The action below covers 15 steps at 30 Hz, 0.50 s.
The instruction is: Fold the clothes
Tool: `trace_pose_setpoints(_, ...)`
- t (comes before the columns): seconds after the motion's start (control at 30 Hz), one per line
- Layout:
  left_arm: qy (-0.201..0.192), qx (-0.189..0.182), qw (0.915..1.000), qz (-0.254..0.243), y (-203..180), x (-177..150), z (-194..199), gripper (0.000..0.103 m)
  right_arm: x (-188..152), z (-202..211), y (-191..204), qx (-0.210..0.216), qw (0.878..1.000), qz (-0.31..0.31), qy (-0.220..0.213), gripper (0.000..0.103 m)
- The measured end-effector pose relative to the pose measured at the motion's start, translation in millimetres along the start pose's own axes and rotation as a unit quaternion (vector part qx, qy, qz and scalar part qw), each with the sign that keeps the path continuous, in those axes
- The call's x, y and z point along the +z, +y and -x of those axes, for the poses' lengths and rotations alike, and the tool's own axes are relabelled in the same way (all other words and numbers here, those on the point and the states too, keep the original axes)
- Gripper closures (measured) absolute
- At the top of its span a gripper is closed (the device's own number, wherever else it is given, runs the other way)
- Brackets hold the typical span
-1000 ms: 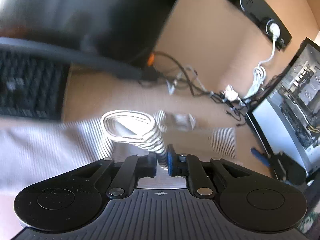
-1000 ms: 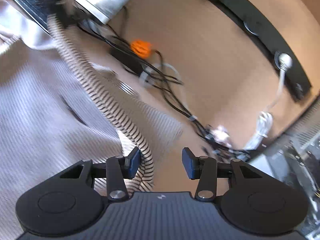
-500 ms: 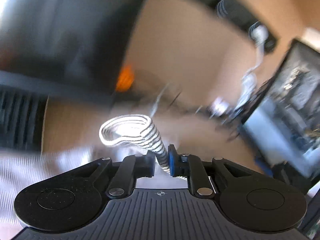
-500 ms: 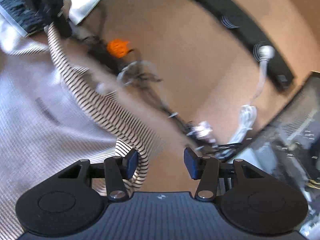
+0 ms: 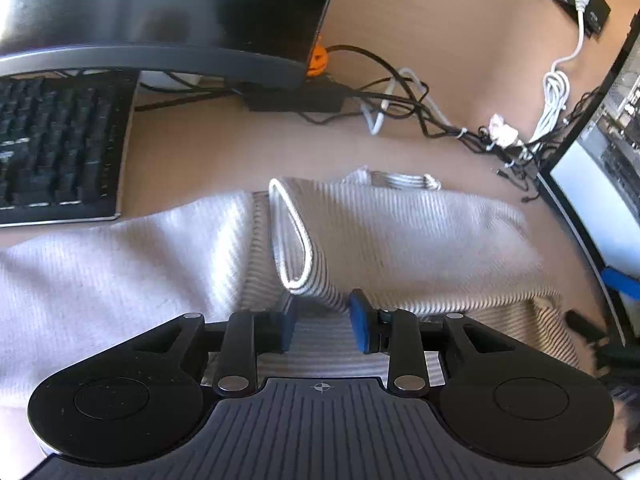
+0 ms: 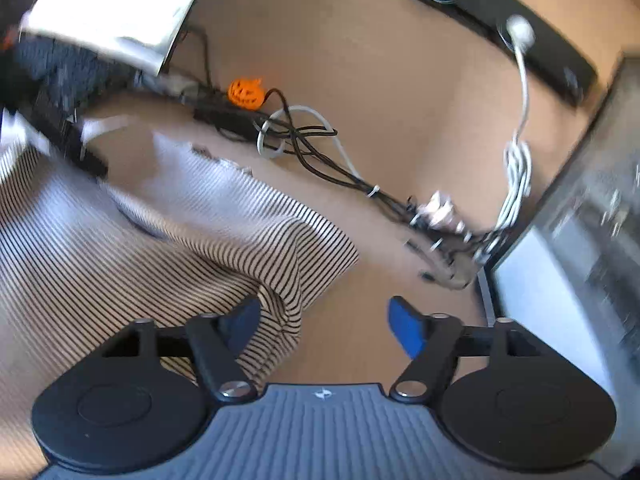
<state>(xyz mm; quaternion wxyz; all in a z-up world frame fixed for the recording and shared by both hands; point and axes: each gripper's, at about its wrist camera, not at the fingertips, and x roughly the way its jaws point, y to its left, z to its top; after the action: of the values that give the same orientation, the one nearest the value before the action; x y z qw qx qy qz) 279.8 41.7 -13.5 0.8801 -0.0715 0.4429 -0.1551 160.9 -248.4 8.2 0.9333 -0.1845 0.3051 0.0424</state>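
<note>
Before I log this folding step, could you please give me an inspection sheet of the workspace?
Surface: tan desk.
Job's things: striped garment folded over itself on the desk.
Clutter: orange pumpkin figure.
Grippers: left gripper opening, hem between the jaws, not pinched; right gripper opening, cloth beside one pad.
Cables: black tangle, white coil.
Surroundings: keyboard, monitor.

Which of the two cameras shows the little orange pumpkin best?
The right wrist view: the pumpkin sits in the open, its carved face showing. In the left wrist view the pumpkin is smaller and partly hidden behind the monitor.
</note>
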Motion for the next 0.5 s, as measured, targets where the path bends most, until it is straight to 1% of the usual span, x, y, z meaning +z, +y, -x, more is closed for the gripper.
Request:
trace_pose_setpoints(0.07, 0.001, -0.002, 1.0000, 0.006, 3, 0, 5, 0.074, 4, 7, -13, 0.029, 0.999, -0.045, -0.001, 0.025)
trace_pose_setpoints(0.1, 0.000, -0.011, 0.9998, 0.015, 5, 0, 7, 0.073, 6, 10, -18, 0.039, 0.997, -0.066, -0.002, 0.024)
trace_pose_setpoints(0.17, -0.003, -0.039, 0.9982, 0.045, 12, 1, 10, 0.060, 12, 6, -21, 0.037, 0.996, -0.085, -0.004, 0.023)
trace_pose_setpoints(0.2, -0.005, -0.053, 0.9968, 0.059, 15, 1, 11, 0.044, 14, 3, -20, 0.031, 0.996, -0.087, -0.005, 0.023)
trace_pose_setpoints(0.23, -0.005, -0.057, 0.9960, 0.069, 15, 2, 10, 0.034, 16, -4, -16, 0.022, 0.996, -0.086, -0.003, 0.023)
trace_pose_setpoints(0.33, 0.001, -0.044, 0.9958, 0.080, 8, 8, -1, 0.028, 18, -30, -4, 0.007, 0.996, -0.087, 0.021, 0.023)
trace_pose_setpoints(0.4, 0.004, -0.027, 0.9964, 0.080, 2, 10, -9, 0.026, 17, -45, 5, 0.002, 0.996, -0.078, 0.036, 0.023)
trace_pose_setpoints(0.43, 0.002, -0.020, 0.9966, 0.080, -1, 10, -12, 0.027, 16, -48, 10, 0.000, 0.997, -0.071, 0.040, 0.023)
trace_pose_setpoints(0.47, -0.002, -0.011, 0.9969, 0.078, -4, 11, -14, 0.030, 15, -51, 13, -0.001, 0.997, -0.066, 0.042, 0.023)
trace_pose_setpoints(0.5, -0.006, 0.000, 0.9973, 0.073, -6, 12, -14, 0.045, 15, -52, 15, -0.001, 0.997, -0.061, 0.043, 0.023)
